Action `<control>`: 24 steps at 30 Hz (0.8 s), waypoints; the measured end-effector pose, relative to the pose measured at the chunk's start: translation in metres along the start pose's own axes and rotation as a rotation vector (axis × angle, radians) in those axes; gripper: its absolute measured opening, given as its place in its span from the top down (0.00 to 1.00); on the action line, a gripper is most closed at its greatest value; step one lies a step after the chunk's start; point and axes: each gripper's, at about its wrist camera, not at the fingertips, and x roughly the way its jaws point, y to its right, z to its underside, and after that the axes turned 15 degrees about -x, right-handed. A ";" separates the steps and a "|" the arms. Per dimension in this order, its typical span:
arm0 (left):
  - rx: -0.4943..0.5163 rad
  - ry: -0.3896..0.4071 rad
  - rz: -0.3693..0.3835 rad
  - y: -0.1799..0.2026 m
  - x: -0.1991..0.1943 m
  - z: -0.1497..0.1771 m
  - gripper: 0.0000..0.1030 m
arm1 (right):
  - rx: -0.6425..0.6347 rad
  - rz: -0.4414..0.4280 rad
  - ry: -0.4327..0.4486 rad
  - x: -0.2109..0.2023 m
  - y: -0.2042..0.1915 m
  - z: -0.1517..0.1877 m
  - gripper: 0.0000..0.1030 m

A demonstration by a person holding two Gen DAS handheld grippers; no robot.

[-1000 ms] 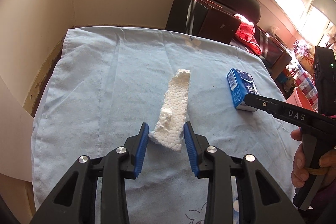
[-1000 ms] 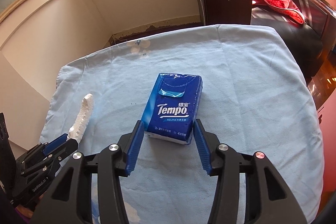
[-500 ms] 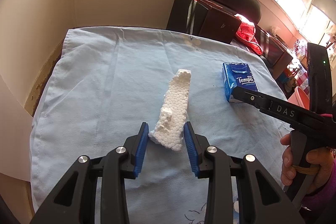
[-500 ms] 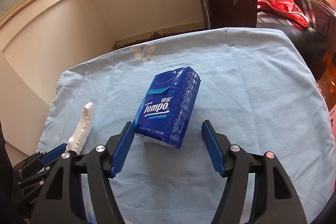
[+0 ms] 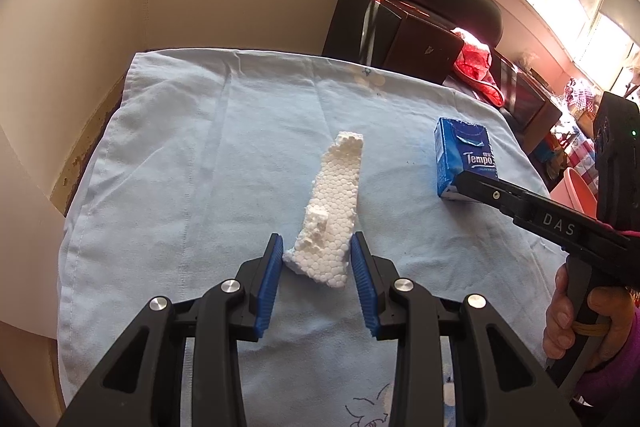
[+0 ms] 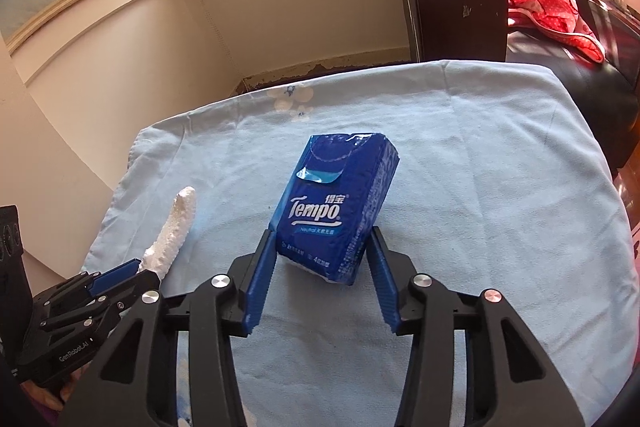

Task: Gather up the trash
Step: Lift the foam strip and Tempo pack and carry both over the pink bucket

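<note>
Blocking of the tissue pack's [image 5: 466, 159] near end by the right gripper [image 6: 322, 269] is seen in the left wrist view; contact there cannot be told. In its own view those jaws are closing, pads at the pack's sides, pack tilted, one edge off the blue cloth [image 6: 480, 187]. Glossy blue film wrap, boxy shape, toward the cloth's right edge. Beaded white foam piece [image 5: 332, 211], long and jagged, lies mid-cloth; its near end is clamped between the left gripper's [image 5: 316, 269] ribbed blue pads. Cloth is soft and creased. Only part of a hand [image 5: 580, 319] shows.
</note>
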 end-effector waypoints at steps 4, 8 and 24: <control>0.000 0.010 0.007 0.005 -0.006 0.004 0.67 | -0.035 0.017 0.007 -0.013 -0.001 0.006 0.56; -0.003 0.023 0.024 0.016 -0.014 0.006 0.67 | -0.069 0.041 0.025 -0.033 -0.002 0.014 0.56; 0.109 0.020 0.107 0.101 -0.029 0.038 0.67 | -0.084 0.153 0.081 -0.108 0.026 0.055 0.56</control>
